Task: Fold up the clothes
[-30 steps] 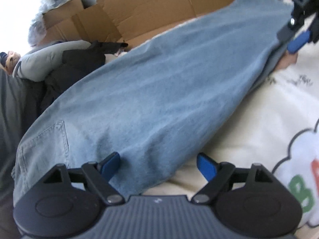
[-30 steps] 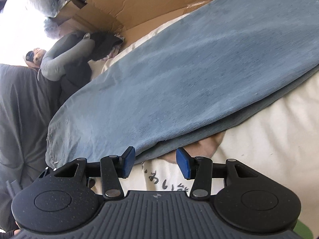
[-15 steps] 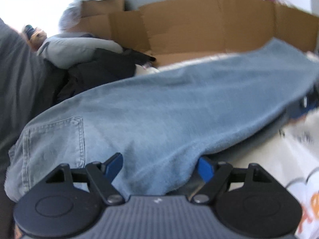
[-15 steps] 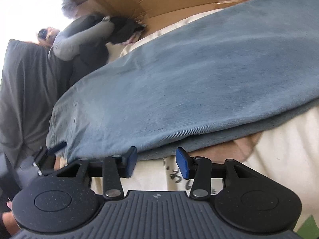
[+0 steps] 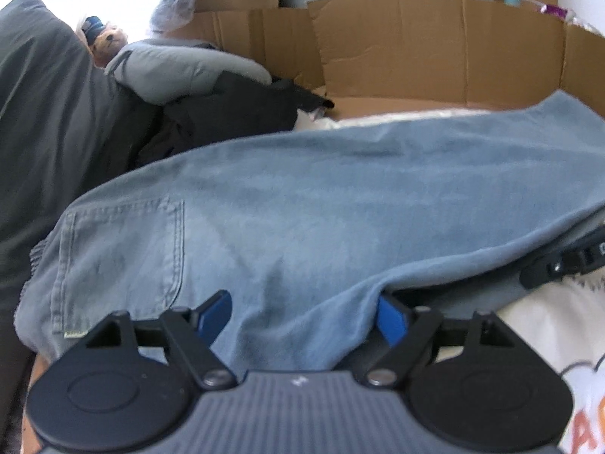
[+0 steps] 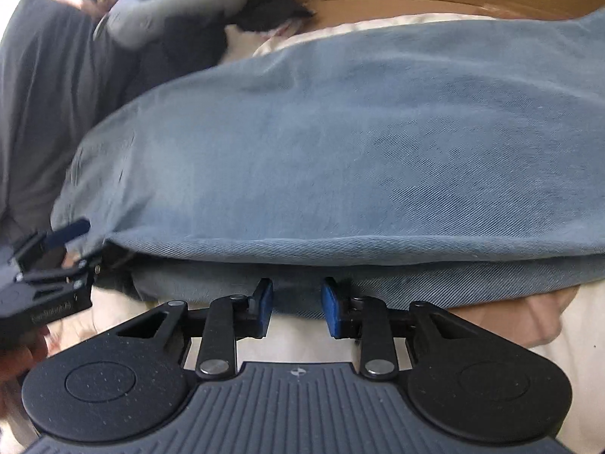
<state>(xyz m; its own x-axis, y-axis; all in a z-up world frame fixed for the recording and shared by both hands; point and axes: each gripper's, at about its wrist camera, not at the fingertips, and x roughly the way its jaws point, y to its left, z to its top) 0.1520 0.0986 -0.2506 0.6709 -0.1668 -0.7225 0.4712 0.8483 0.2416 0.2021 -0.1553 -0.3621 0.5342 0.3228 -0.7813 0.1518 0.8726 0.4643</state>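
Two layers of soft, heavyish jeans (image 5: 321,204) sit between both sets of wide-apart jaws; best gripped at the doubled edge, nothing's clamped

Jeans (image 5: 340,204): spread across the bed sheet (image 5: 548,325) right in front of you, doubled over, one layer on top of another along the near edge.
Pocket (image 5: 121,265): on your left end of the jeans, close to the left gripper (image 5: 302,316).
Left gripper: at the near edge, fabric lying between its fingers.
Right gripper (image 6: 295,306): at the near edge too, further right, fingers at the lower layer.
Dark garments (image 5: 227,113): piled behind the jeans, to your left.
Teddy bear (image 5: 104,39): behind that pile, far left.
Cardboard (image 5: 416,45): standing behind everything, along the back.
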